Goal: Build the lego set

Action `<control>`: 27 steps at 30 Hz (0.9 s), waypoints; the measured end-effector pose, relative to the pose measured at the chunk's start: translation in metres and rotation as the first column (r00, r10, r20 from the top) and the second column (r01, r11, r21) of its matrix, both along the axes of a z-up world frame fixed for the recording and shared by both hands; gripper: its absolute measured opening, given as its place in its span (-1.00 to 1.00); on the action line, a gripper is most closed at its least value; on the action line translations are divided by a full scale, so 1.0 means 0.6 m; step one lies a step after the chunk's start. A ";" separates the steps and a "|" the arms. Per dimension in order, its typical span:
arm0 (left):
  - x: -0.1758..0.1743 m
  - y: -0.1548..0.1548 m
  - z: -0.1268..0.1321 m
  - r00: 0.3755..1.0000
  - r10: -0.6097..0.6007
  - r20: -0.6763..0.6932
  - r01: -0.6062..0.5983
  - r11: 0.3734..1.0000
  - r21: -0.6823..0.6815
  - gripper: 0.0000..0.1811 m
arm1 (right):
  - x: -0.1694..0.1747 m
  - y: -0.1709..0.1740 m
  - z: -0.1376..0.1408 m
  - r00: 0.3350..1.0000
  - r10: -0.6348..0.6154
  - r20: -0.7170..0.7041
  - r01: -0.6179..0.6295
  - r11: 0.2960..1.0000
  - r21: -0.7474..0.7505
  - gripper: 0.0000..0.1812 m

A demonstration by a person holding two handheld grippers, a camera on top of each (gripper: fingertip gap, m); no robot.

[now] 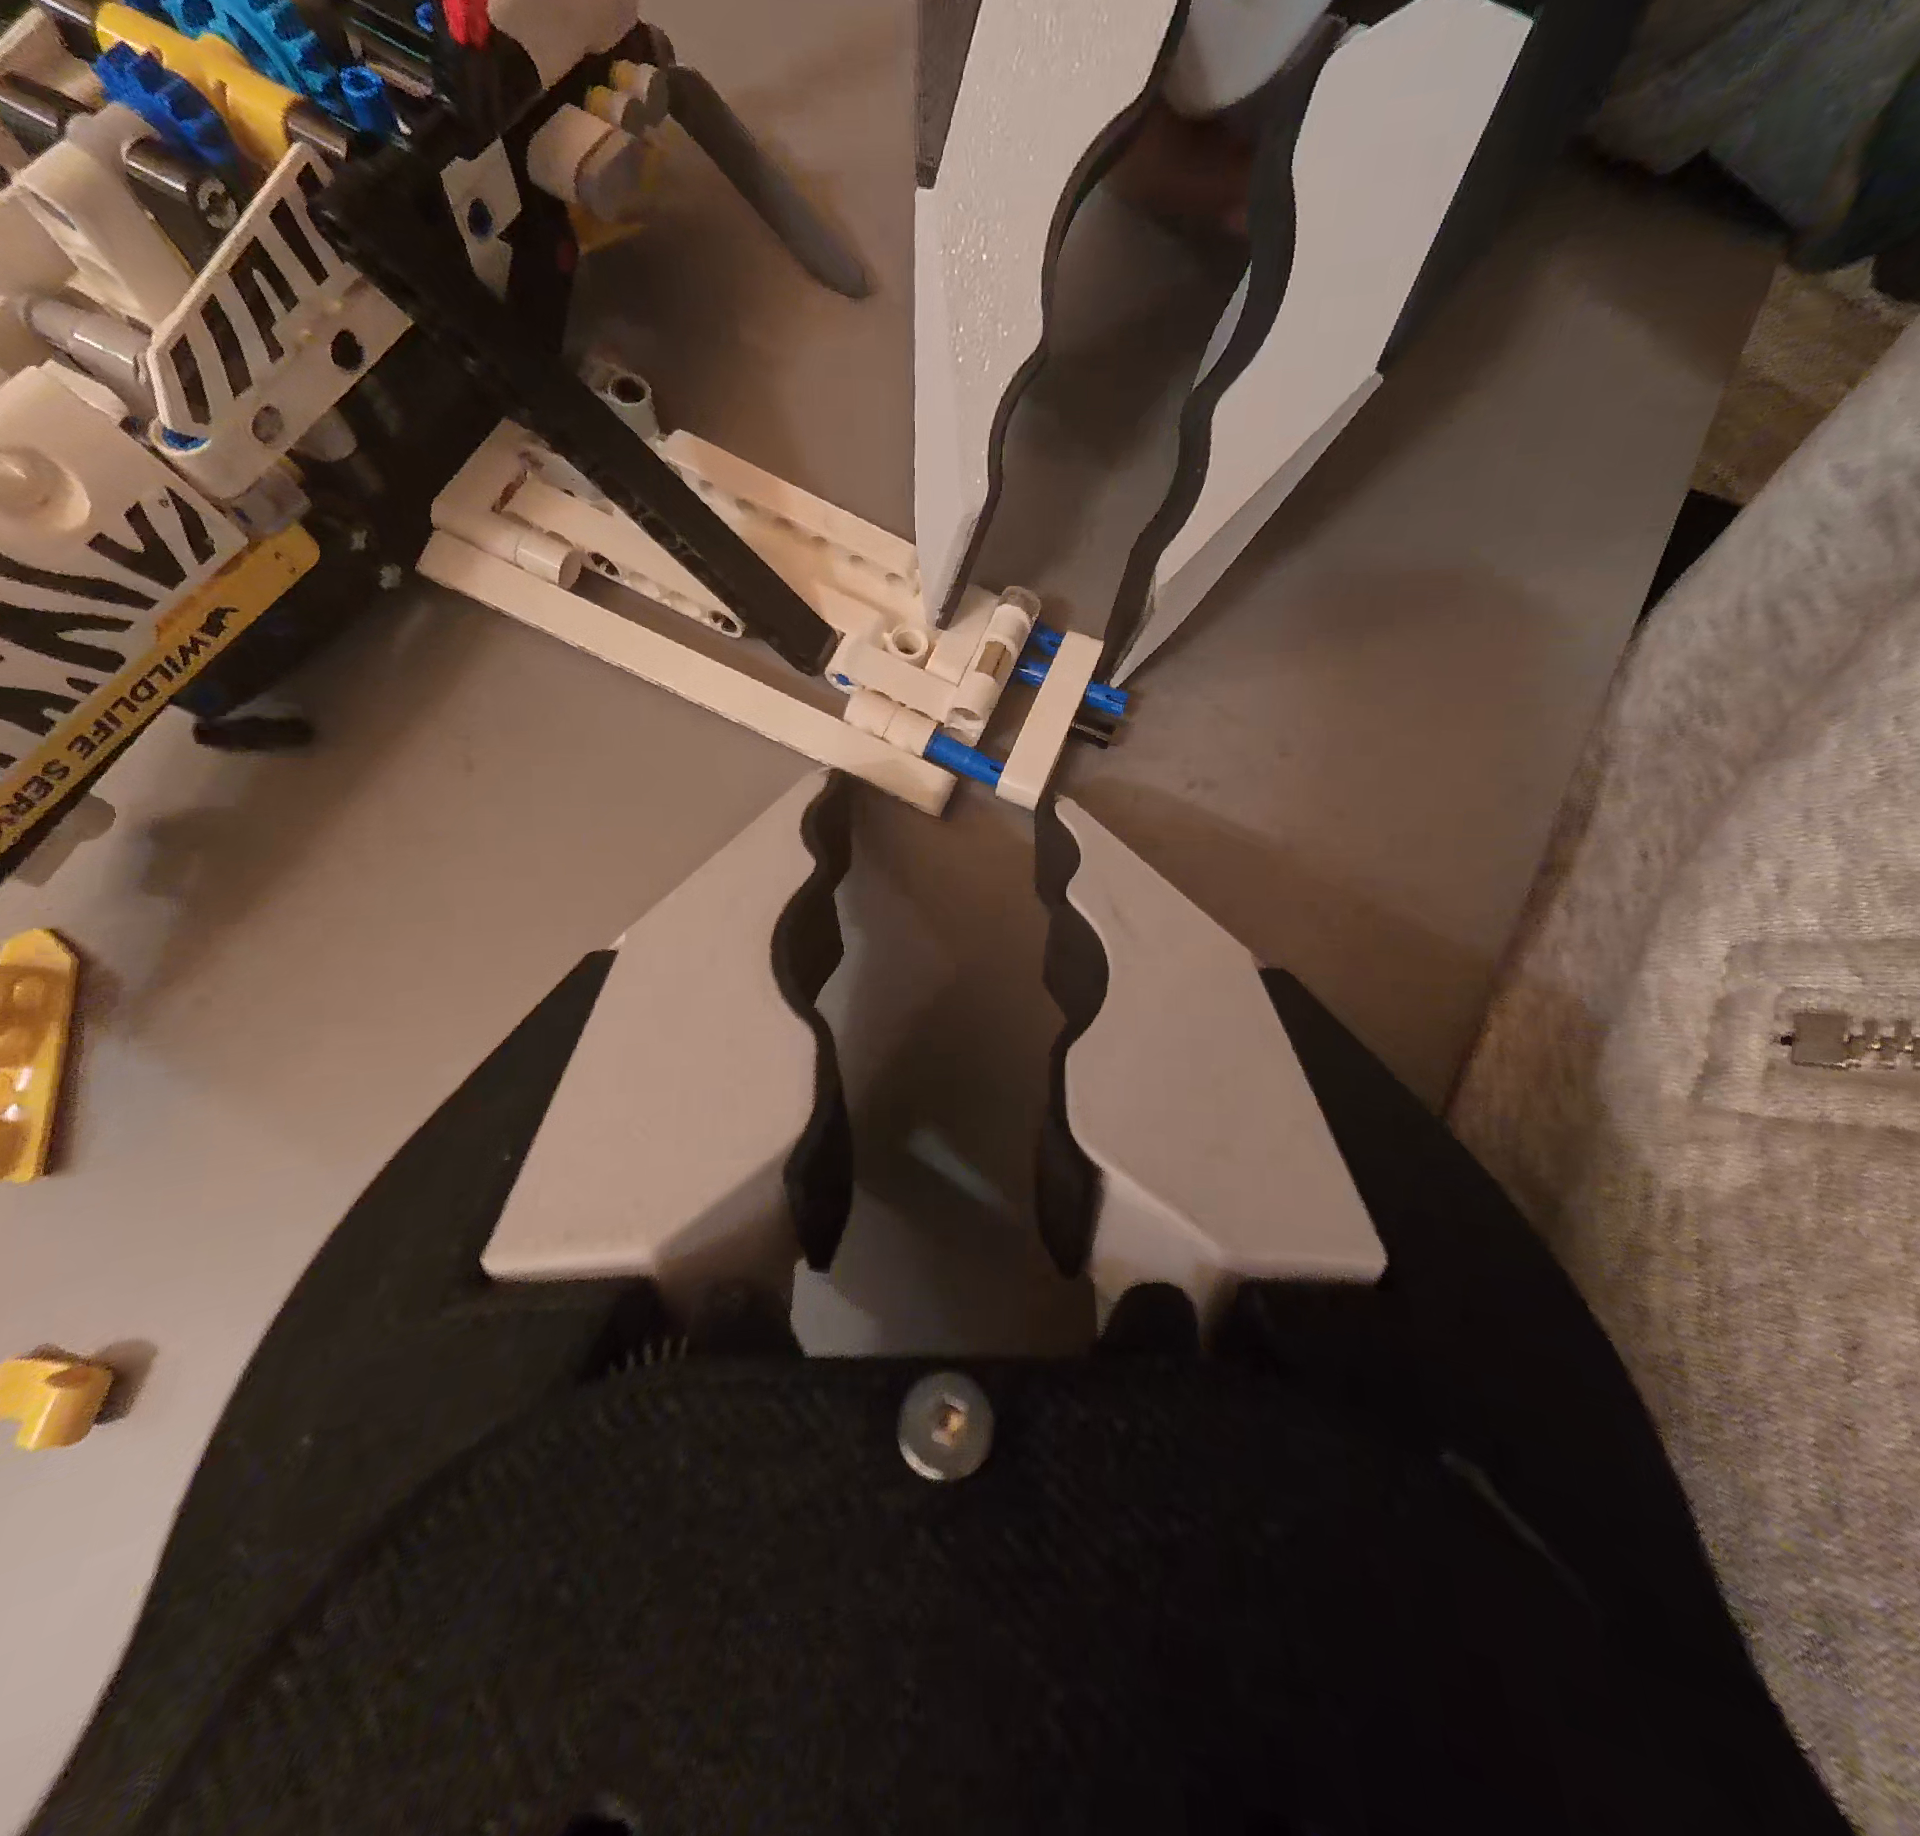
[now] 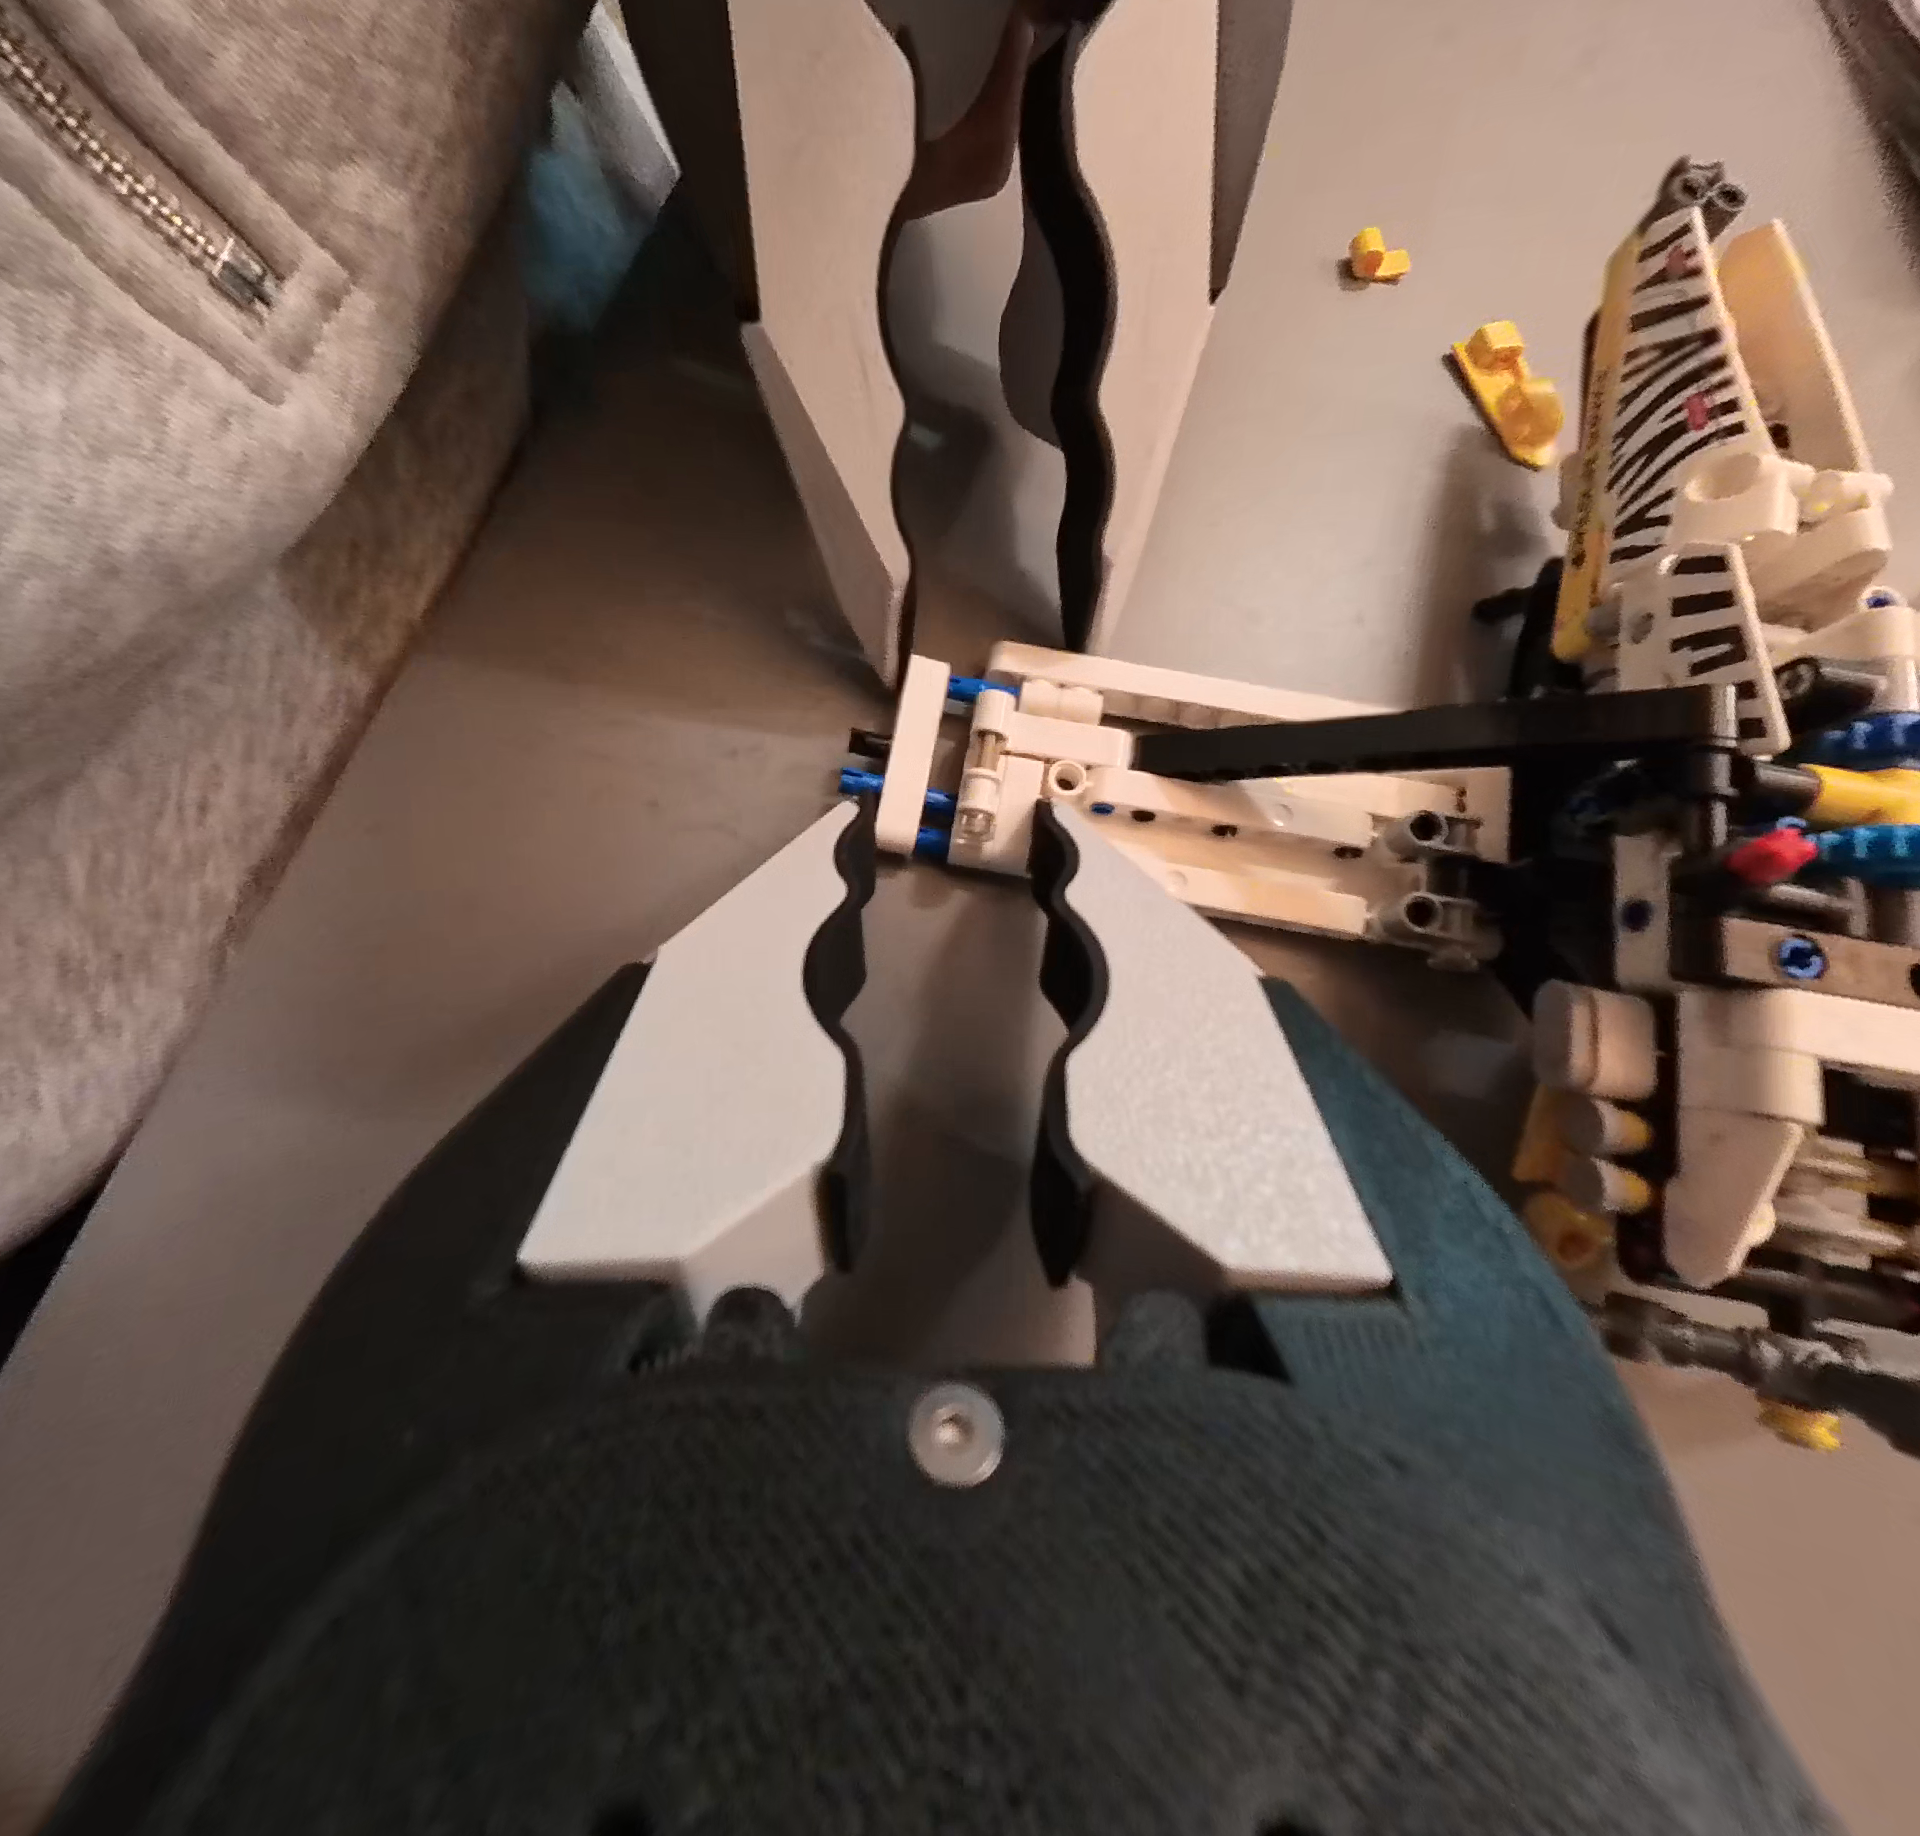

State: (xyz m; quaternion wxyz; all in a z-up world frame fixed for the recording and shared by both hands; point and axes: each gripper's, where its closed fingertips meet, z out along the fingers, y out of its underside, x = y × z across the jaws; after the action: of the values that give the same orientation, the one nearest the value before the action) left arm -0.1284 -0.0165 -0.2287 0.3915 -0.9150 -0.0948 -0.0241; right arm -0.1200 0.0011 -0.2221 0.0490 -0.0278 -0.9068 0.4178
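Two claws meet at the white lego boom's [image 1: 665,602] end; the left claw [image 1: 940,799] and right claw [image 2: 951,820] both stand open, flanking a small white beam [image 1: 1055,716] on blue pins.

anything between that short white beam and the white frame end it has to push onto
Nothing visible blocks it. Only the blue pins bridge the gap between the short white beam and the white frame end, and the beam already sits on them. The left gripper and right gripper flank the joint.
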 end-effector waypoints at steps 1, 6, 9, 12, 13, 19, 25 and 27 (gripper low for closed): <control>0.000 0.000 -0.001 1.000 -0.003 -0.006 0.002 1.000 -0.003 -0.64 | 0.000 0.000 0.000 1.000 -0.005 -0.002 0.005 1.000 0.001 -0.68; 0.000 0.000 0.001 1.000 -0.005 0.015 0.005 1.000 0.004 -0.65 | 0.001 0.000 0.001 1.000 -0.009 -0.001 0.009 1.000 0.002 -0.68; 0.001 -0.001 0.003 0.999 -0.011 0.041 0.010 1.000 0.011 -0.65 | 0.001 0.000 0.001 1.000 -0.022 0.010 0.022 1.000 0.001 -0.68; 0.001 -0.001 0.002 0.999 -0.009 0.043 0.009 1.000 0.009 -0.64 | 0.001 0.001 0.001 0.999 -0.027 0.020 0.027 1.000 0.003 -0.69; 0.002 -0.001 0.002 0.999 -0.011 0.038 0.011 1.000 0.007 -0.64 | 0.001 0.001 0.001 0.999 -0.026 0.021 0.026 1.000 0.004 -0.69; -0.007 -0.005 0.005 0.999 -0.016 -0.045 0.015 1.000 -0.018 -0.53 | 0.002 0.002 0.000 0.999 -0.034 0.008 0.034 0.999 0.042 -0.68; 0.000 0.004 0.005 0.963 -0.154 -0.224 0.153 0.988 -0.021 -0.51 | 0.002 0.003 0.000 0.999 -0.039 0.007 0.038 0.998 0.042 -0.68; -0.001 0.008 0.008 0.953 -0.188 -0.239 0.188 0.982 -0.021 -0.52 | 0.002 0.002 0.000 0.999 -0.039 0.003 0.039 0.998 0.048 -0.68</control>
State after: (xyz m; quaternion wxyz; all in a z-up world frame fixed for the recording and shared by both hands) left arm -0.1292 -0.0120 -0.2239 0.3968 -0.9157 0.0405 0.0495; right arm -0.1186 0.0024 -0.2223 0.0563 -0.0452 -0.9158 0.3950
